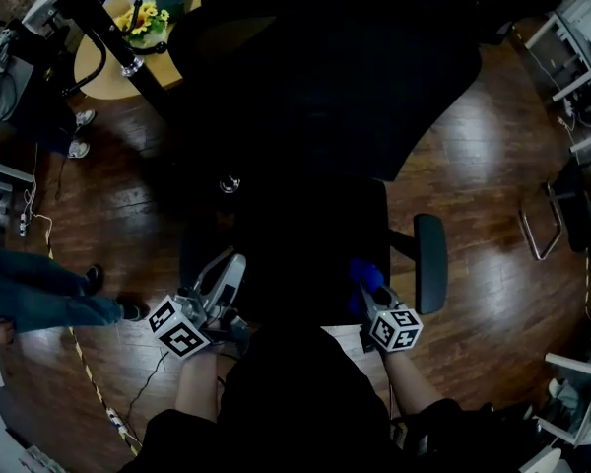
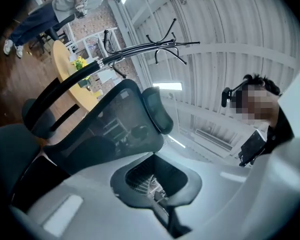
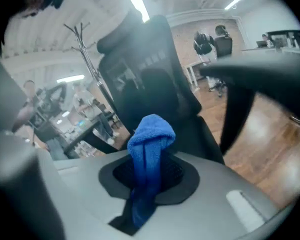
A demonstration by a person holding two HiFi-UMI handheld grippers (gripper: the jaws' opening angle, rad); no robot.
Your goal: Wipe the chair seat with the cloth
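Up close, the right gripper (image 1: 371, 297) pinches the blue cloth (image 3: 150, 149), so a soft fold sticks out, likely for rubbing. The left gripper (image 1: 228, 271) is squeezed together on nothing. Both hang by the near edge of the chair seat (image 1: 305, 235).

A: Entry, legible text: labels, brands, numbers, signs?
B: Nil. I can read no lettering or figures in my head view or in either of my gripper views.

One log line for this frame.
left gripper: shut, empty | right gripper: shut on cloth | cloth at chair seat front right
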